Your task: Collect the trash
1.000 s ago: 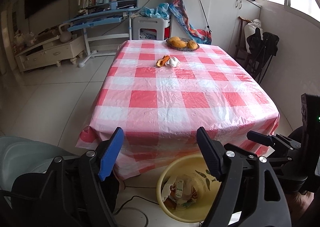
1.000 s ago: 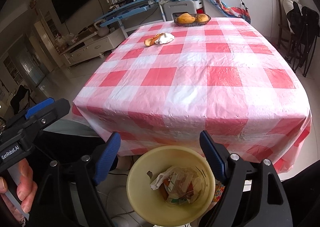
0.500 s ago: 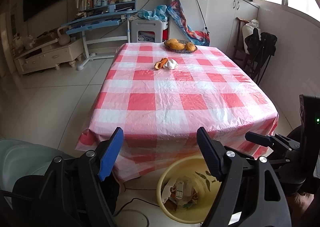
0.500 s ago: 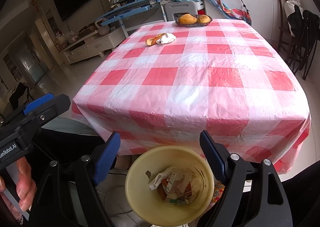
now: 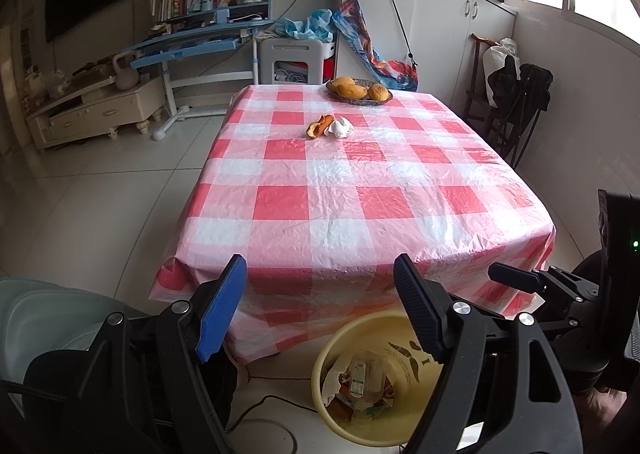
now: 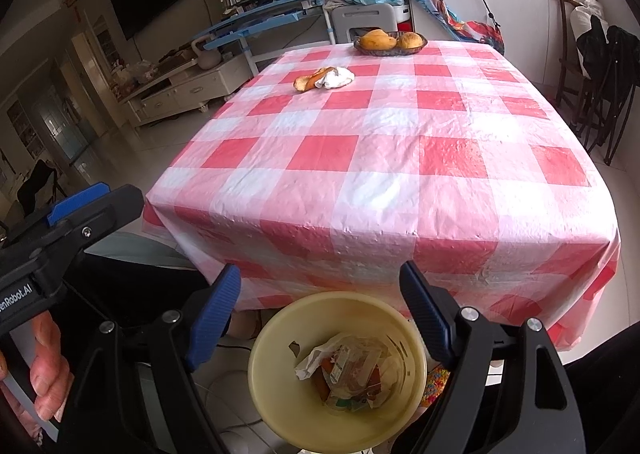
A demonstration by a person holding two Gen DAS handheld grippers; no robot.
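Reaching across the tabletop [image 5: 360, 210] comes next: the orange peel [image 5: 319, 126] and crumpled tissue [image 5: 340, 128] lie touching near the far end. Both the left gripper [image 5: 320, 314] and right gripper [image 6: 320, 318] hang spread and empty above the yellow bin [image 6: 276, 410]. Approach low, straddle one piece, then close.

The trash bin [image 6: 336, 370] stands on the floor just in front of the table's [image 5: 360, 190] near edge, with wrappers [image 6: 348, 374] in it. Far back on the table lie a peel [image 5: 318, 126] and a crumpled tissue [image 5: 340, 128] — touching, peel on the left. Behind them, at the far edge, sits a fruit bowl [image 5: 358, 91].
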